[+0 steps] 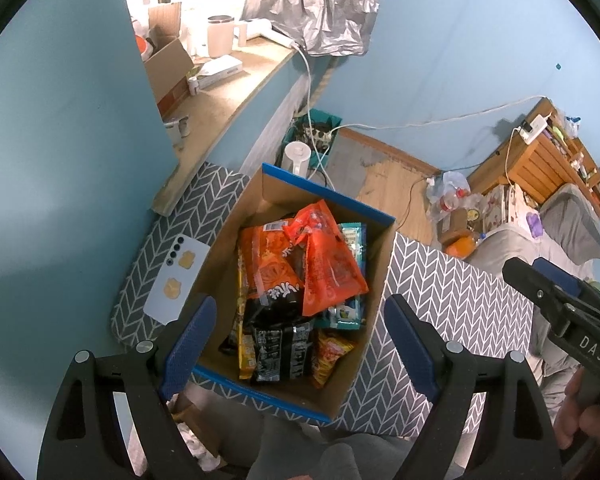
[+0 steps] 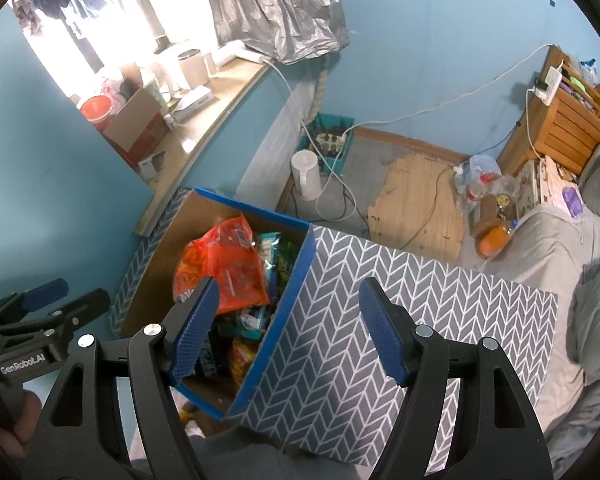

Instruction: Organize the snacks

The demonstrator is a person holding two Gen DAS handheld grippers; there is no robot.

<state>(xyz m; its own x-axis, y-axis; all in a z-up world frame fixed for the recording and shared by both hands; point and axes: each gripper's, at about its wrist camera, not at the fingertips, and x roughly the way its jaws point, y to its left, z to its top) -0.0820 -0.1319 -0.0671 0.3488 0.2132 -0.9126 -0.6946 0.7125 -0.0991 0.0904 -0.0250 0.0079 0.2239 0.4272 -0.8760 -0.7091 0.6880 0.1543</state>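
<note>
1. Table point(image 2: 420, 300), herringbone cloth, carries nothing loose apart from a phone point(image 1: 178, 278) left of the box.
2. Cardboard box point(image 1: 220, 248) with blue rim sits on it, open.
3. Snacks point(image 1: 300, 280) piled inside, orange bags on top; looks mostly done, maybe tidying left.
4. Left gripper point(image 1: 300, 344) and right gripper point(image 2: 288, 328) hover above, jaws spread, empty.

Daylight blows out the white window point(image 2: 112, 40) at eleven o'clock; sharp centre; fisheye bending, black vignette at edges.
</note>
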